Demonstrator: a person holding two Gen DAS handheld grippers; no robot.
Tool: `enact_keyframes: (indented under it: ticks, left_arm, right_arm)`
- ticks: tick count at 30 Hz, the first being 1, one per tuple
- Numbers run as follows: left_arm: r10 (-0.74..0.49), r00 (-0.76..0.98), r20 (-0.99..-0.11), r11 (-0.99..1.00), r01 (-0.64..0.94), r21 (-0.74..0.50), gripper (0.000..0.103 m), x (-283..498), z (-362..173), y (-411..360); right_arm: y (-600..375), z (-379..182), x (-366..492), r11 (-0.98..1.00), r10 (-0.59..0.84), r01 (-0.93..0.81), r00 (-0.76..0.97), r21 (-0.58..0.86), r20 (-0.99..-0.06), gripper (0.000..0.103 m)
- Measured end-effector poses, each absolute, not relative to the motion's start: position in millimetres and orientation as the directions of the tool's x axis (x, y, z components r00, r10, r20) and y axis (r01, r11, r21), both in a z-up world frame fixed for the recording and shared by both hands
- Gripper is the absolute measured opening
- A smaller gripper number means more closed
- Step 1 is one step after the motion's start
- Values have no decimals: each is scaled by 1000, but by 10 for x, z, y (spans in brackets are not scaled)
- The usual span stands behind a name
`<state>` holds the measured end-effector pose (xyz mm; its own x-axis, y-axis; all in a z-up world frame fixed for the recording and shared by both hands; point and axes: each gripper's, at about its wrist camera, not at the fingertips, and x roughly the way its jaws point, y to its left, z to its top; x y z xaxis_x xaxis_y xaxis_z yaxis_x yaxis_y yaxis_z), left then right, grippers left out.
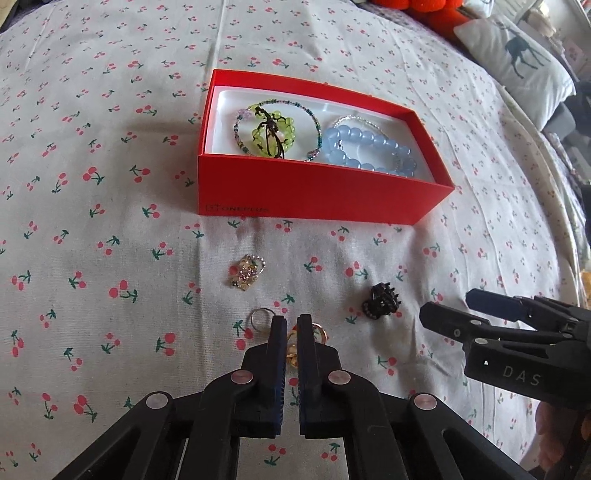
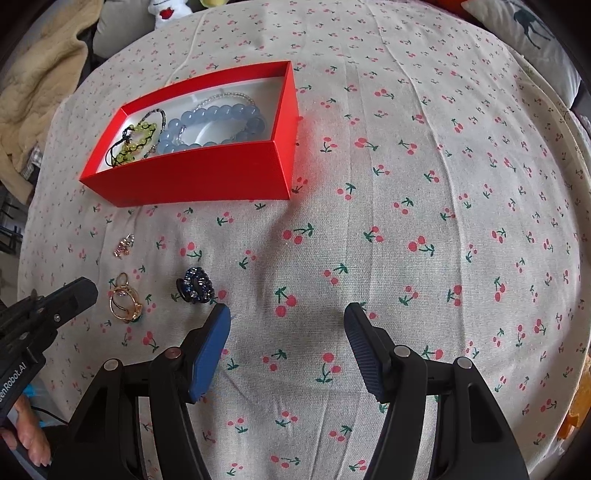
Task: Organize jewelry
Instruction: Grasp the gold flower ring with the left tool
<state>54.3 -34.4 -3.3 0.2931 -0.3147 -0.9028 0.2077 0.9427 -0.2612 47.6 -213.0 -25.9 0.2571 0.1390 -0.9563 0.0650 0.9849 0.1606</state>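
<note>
An open red box (image 1: 317, 192) (image 2: 207, 177) on the cherry-print cloth holds a green bead bracelet (image 1: 271, 131), a thin beaded bangle and a blue bead bracelet (image 1: 364, 147) (image 2: 214, 122). In front of it lie a pink-gold charm (image 1: 246, 272) (image 2: 125, 245), a black jewelled clip (image 1: 380, 301) (image 2: 195, 287), a thin silver ring (image 1: 260, 317) and gold rings (image 2: 125, 302). My left gripper (image 1: 292, 325) has its jaws nearly closed just over the gold rings (image 1: 319, 332), a narrow gap showing; contact is hidden. My right gripper (image 2: 288, 314) is open and empty, right of the clip.
A white pillow with a deer print (image 1: 517, 62) lies at the far right. A beige blanket (image 2: 40, 92) is bunched at the left edge. Orange plush items (image 1: 424, 9) sit beyond the cloth. The cloth's right edge (image 1: 546, 206) drops off.
</note>
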Motion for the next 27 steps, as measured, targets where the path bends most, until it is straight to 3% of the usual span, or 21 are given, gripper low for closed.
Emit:
enact_keyframes:
  ticks: [3,10,13,15,19,20,27]
  left_arm:
    - [-325,283,-902,938,214,-271,17,542,-42,-336]
    - [-295,247,-923,942,238,-237,18,576,-174,-517]
    - [-260,249,-933,948,251,-197,17,572,-205,-576]
    - [-246,244,-938,951,249,-185,10,581,-231,-585]
    - [-233,251,-940,955,242,-172,6,584,-235,-571]
    - [-235,255,-938,955,240,-174,0,582,-221,-559]
    - [-262,293,-919,951,242,-193,0,532,-47,-455]
  right_arm:
    - [-2107,-256,491,983,146,67,259,169,-955,67]
    - [-2105,-291,514,981,148,83,252,173,-956,67]
    - [-2135,-299,509,981,146,89,252,173,-957,67]
    - [-2163,-305,494,980,144,95,251,172,-957,67]
    - [-2192,-301,477,979,147,100,252,177,-956,67]
    - [-2190,-298,477,979,148,100,253,178,-956,67]
    - [-2145,-281,500,975,169,99,256,199,-952,67]
